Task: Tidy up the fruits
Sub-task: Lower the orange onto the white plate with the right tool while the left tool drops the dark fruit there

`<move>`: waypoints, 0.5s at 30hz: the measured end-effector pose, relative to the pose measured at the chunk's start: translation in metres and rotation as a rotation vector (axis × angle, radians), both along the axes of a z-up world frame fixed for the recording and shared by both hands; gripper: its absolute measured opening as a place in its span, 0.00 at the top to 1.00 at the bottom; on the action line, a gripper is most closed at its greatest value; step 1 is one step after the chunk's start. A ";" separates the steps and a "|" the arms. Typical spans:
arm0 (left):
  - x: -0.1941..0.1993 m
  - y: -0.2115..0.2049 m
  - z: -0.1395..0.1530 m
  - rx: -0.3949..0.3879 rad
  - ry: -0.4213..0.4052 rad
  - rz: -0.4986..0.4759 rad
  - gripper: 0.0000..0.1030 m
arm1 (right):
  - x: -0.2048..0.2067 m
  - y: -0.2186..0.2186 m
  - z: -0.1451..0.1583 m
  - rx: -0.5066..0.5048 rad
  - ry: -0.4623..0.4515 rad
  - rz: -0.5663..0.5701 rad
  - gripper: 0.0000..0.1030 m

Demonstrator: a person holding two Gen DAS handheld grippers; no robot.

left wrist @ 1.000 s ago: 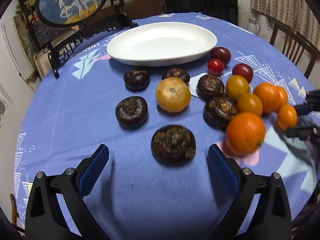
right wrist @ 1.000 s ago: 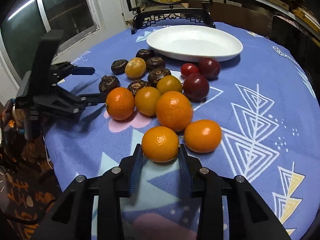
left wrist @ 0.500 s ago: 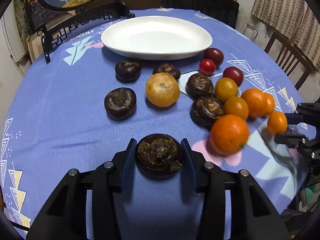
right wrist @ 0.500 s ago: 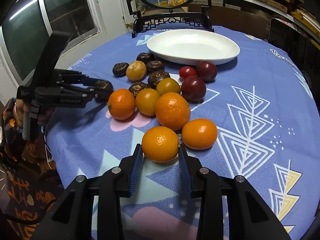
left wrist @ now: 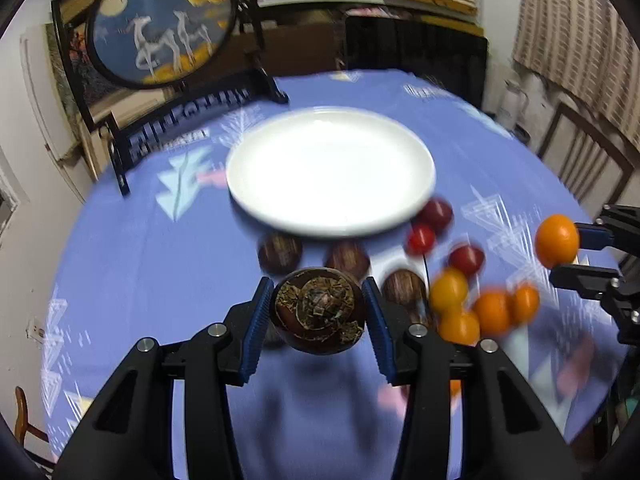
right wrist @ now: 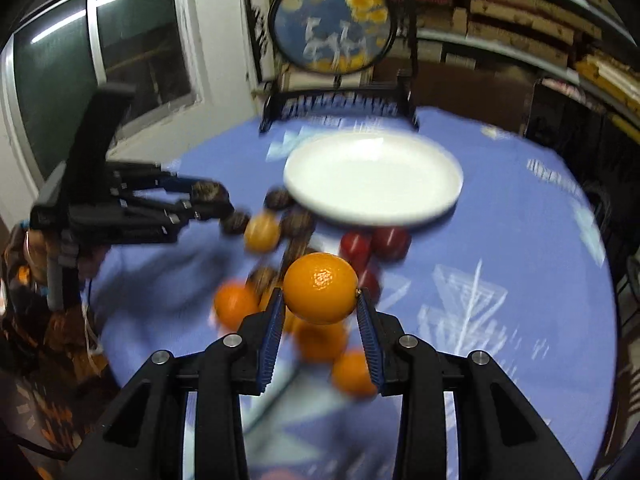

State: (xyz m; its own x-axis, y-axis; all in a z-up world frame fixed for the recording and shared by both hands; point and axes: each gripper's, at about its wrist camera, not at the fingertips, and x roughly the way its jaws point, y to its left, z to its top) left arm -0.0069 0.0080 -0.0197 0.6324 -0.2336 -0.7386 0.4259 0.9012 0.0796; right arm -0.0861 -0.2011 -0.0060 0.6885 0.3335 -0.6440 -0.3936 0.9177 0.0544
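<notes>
My left gripper is shut on a dark brown water chestnut and holds it above the blue tablecloth. My right gripper is shut on an orange, also lifted off the cloth; it shows in the left wrist view at the right. The empty white plate lies beyond both, also in the right wrist view. Several water chestnuts, red fruits and oranges lie on the cloth between plate and grippers. The left gripper shows in the right wrist view.
A round painted screen on a black stand stands behind the plate. A wooden chair is at the right of the table. A window and shelves are beyond. The round table's edge curves at the left.
Both grippers have lifted their fruit off the cloth and moved toward the plate. The left gripper closed on the water chestnut about half a second ago.
</notes>
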 end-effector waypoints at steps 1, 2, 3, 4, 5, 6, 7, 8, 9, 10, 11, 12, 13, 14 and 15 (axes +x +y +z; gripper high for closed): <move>0.007 -0.003 0.006 0.000 -0.013 0.012 0.57 | 0.010 -0.002 0.009 0.003 -0.020 -0.011 0.64; 0.016 -0.007 0.013 0.003 -0.032 0.026 0.57 | 0.021 -0.004 0.017 0.013 -0.033 -0.019 0.64; 0.026 -0.012 0.020 0.011 -0.055 0.042 0.57 | 0.029 -0.006 0.022 0.021 -0.040 -0.026 0.64; 0.036 -0.016 0.027 0.015 -0.072 0.059 0.57 | 0.039 -0.008 0.026 0.030 -0.048 -0.035 0.64; 0.043 -0.019 0.031 0.017 -0.081 0.069 0.57 | 0.049 -0.009 0.030 0.035 -0.054 -0.045 0.64; 0.055 -0.025 0.037 0.024 -0.102 0.088 0.57 | 0.060 -0.011 0.034 0.043 -0.061 -0.060 0.64; 0.062 -0.028 0.039 0.031 -0.112 0.099 0.57 | 0.071 -0.013 0.036 0.052 -0.061 -0.068 0.64; 0.073 -0.032 0.041 0.044 -0.121 0.112 0.57 | 0.080 -0.014 0.038 0.059 -0.057 -0.073 0.64; 0.082 -0.035 0.040 0.052 -0.122 0.122 0.57 | 0.092 -0.016 0.038 0.065 -0.055 -0.086 0.64; 0.089 -0.038 0.038 0.058 -0.115 0.127 0.57 | 0.101 -0.018 0.037 0.068 -0.051 -0.094 0.64; 0.095 -0.040 0.035 0.064 -0.109 0.129 0.57 | 0.108 -0.019 0.035 0.068 -0.043 -0.099 0.64; 0.105 -0.044 0.030 0.074 -0.097 0.134 0.57 | 0.118 -0.021 0.032 0.065 -0.031 -0.104 0.64; 0.111 -0.044 0.027 0.078 -0.086 0.136 0.57 | 0.128 -0.022 0.029 0.061 -0.018 -0.111 0.64; 0.117 -0.046 0.023 0.083 -0.072 0.135 0.57 | 0.138 -0.022 0.024 0.056 0.000 -0.116 0.64; 0.125 -0.049 0.017 0.091 -0.056 0.135 0.57 | 0.146 -0.020 0.019 0.049 0.012 -0.118 0.64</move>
State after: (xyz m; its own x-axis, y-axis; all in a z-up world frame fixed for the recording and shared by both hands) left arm 0.1179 -0.0411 -0.0029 0.6946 -0.0779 -0.7152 0.2942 0.9379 0.1837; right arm 0.0599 -0.2215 0.0134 0.7169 0.2823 -0.6375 -0.2822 0.9536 0.1049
